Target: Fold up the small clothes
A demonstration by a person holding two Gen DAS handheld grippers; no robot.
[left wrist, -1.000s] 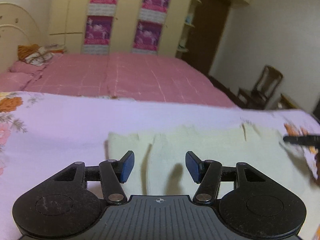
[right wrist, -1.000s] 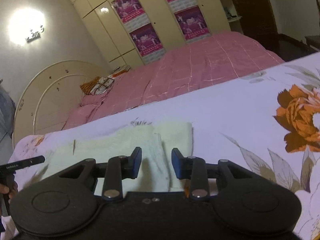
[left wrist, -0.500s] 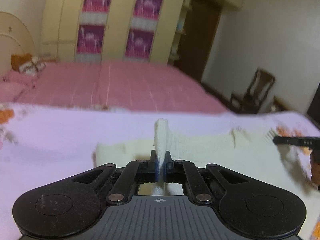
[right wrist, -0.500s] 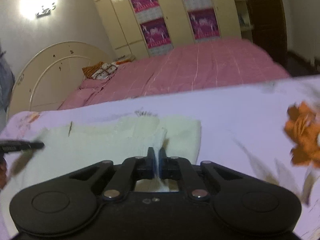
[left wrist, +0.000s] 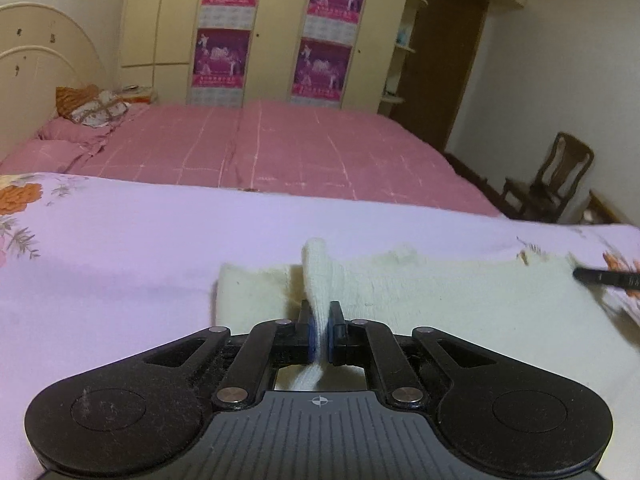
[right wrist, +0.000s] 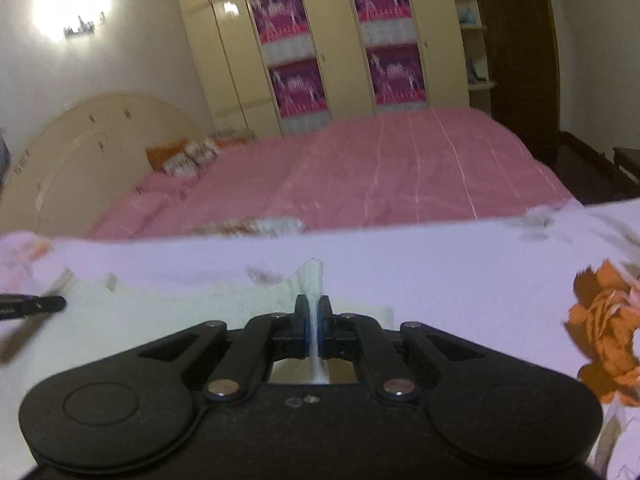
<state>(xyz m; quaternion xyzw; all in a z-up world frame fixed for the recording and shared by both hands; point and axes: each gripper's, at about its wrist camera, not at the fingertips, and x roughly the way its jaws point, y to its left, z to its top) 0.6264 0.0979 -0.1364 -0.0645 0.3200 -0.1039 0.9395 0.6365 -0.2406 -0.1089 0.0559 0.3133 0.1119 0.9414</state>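
Observation:
A pale yellow knit garment (left wrist: 440,300) lies flat on a lilac flowered sheet (left wrist: 120,248). My left gripper (left wrist: 319,312) pinches a raised fold near the garment's left end. Its jaws are opening slightly, with the cloth still pressed between the blue pads. In the right wrist view the same garment (right wrist: 180,316) spreads to the left, and my right gripper (right wrist: 313,308) is shut on a thin ridge of its right end. A black finger (left wrist: 604,279) of the right gripper shows at the edge of the left wrist view.
Beyond the sheet lies a pink checked bed (left wrist: 280,152) with pillows (left wrist: 88,108) at a cream headboard. A cream wardrobe (left wrist: 276,32) with purple posters fills the back wall. A dark wooden chair (left wrist: 556,176) stands at the right.
Both grippers, open above the garment a second ago, have shut on its near edge, each raising a pinched fold. The right gripper has since shifted sideways and rolled.

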